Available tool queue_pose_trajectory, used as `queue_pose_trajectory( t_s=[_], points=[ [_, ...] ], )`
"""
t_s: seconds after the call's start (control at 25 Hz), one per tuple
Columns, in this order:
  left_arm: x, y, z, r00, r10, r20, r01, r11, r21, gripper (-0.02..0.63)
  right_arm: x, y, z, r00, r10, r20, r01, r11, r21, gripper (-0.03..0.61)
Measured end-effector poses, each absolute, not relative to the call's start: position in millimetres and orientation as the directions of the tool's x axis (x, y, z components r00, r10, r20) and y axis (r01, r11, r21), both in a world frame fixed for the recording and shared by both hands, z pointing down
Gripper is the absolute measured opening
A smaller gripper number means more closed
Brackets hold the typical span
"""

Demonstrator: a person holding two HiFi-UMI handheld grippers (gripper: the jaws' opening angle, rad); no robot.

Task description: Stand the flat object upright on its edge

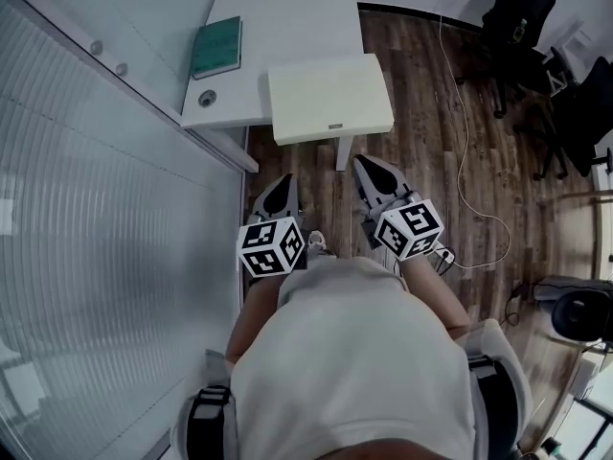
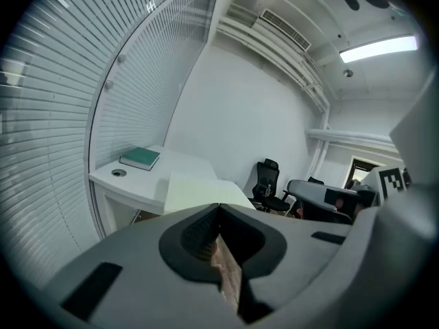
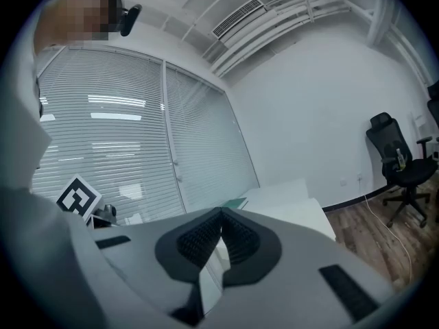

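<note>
A green book (image 1: 216, 48) lies flat on the white desk (image 1: 287, 17), far ahead of both grippers. It also shows in the left gripper view as the book (image 2: 140, 157) at the desk's left end, and as a thin green sliver (image 3: 235, 202) in the right gripper view. My left gripper (image 1: 281, 182) is held close to the body above the wood floor, its jaws shut with nothing between them. Beside it, my right gripper (image 1: 365, 161) is likewise shut and empty. In their own views, both the left gripper (image 2: 218, 205) and the right gripper (image 3: 221, 212) have their tips meeting.
A cream lower table (image 1: 329, 97) stands against the desk's near side. A glass wall with blinds (image 1: 86, 209) runs along the left. Black office chairs (image 1: 522, 36) stand at the right, and a white cable (image 1: 466, 151) trails over the wood floor. A round grommet (image 1: 207, 98) sits in the desk.
</note>
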State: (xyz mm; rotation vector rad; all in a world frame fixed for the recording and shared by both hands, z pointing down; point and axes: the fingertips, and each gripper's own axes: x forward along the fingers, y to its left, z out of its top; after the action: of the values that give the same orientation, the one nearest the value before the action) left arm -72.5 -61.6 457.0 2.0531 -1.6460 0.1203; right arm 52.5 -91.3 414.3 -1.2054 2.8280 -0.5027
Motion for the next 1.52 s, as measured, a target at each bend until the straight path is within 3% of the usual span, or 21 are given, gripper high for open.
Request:
queue_pose_trajectory(
  t_s=[0.96, 1.52],
  points=[
    [-114.1, -137.4, 478.8, 0.403, -0.841, 0.361, -0.898, -0.286, 0.336, 0.02, 23.9, -155.9, 440.7, -0.555, -0.825, 0.111, -0.795, 0.486, -0.364, 0.018],
    [-121.4, -136.3, 486.5, 0.402, -0.821, 0.406, -0.901, -0.276, 0.334, 0.02, 27.5, -162.6, 470.5, -0.526, -0.845, 0.097, -0.741, 0.4, -0.539, 0.018]
  ],
)
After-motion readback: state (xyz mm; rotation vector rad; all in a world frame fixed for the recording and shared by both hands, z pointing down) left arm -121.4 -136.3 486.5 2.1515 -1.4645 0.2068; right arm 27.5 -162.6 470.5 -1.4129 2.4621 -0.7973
